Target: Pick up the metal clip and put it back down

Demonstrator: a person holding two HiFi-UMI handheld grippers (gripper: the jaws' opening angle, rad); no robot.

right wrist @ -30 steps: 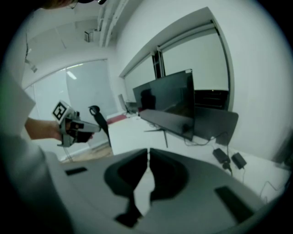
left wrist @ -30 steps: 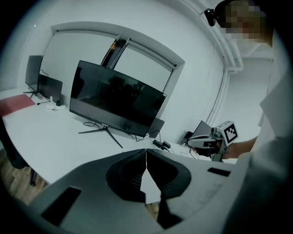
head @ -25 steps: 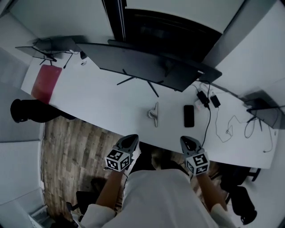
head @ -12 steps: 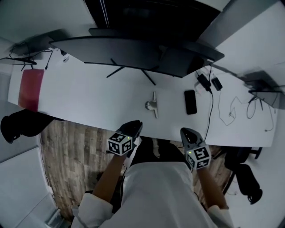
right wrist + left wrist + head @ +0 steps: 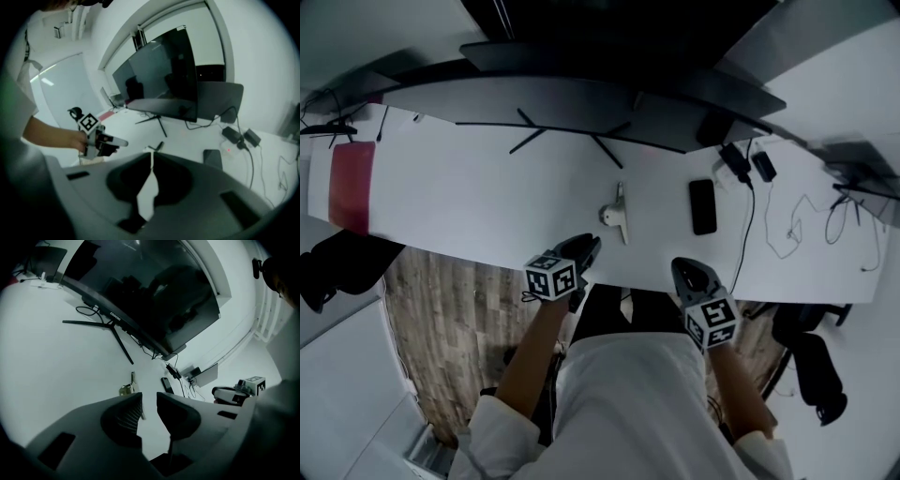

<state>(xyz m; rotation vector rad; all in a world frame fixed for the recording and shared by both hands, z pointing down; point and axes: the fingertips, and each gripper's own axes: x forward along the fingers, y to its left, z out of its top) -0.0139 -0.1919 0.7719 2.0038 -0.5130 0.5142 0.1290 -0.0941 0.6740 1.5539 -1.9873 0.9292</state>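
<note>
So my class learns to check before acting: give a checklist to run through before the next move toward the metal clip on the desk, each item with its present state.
1. The metal clip lies free on the desk: ok.
2. The left tongs stand apart, have just been opening, nothing between them: ok.
3. Left tongs at the clip: not ok, short of it, near the desk's front edge.
4. The right tongs are shut, empty: ok.
5. The phone lies apart from the clip: ok.
6. Opening wide enough for the clip: cannot tell.
</note>
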